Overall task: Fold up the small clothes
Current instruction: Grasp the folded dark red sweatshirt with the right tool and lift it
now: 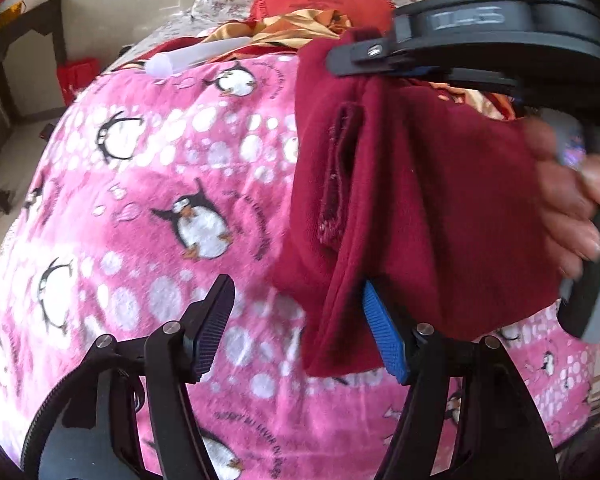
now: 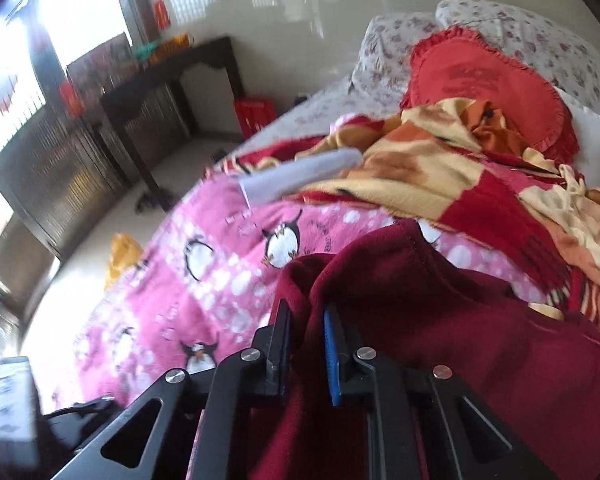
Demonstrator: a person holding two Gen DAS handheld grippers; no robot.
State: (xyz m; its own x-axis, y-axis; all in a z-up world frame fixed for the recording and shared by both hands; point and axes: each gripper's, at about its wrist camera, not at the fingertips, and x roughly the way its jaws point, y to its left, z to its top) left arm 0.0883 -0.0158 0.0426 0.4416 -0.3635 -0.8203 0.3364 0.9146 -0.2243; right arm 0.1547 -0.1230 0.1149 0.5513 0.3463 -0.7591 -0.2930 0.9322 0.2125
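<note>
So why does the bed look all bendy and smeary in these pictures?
Left wrist view: the fisheye lens bulges the penguin blanket into a dome, and the hand is smeared by motion. Right wrist view: the window glares white, the dark table is blurry, and the corners go black.

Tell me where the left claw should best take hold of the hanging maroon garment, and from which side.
The maroon garment hangs from the right claw, shut on its top edge. The left claw is open, its blue pad beside the lower hem. Probably best: come from below and pinch that free lower corner, since the cloth there hangs free above the penguin blanket.
</note>
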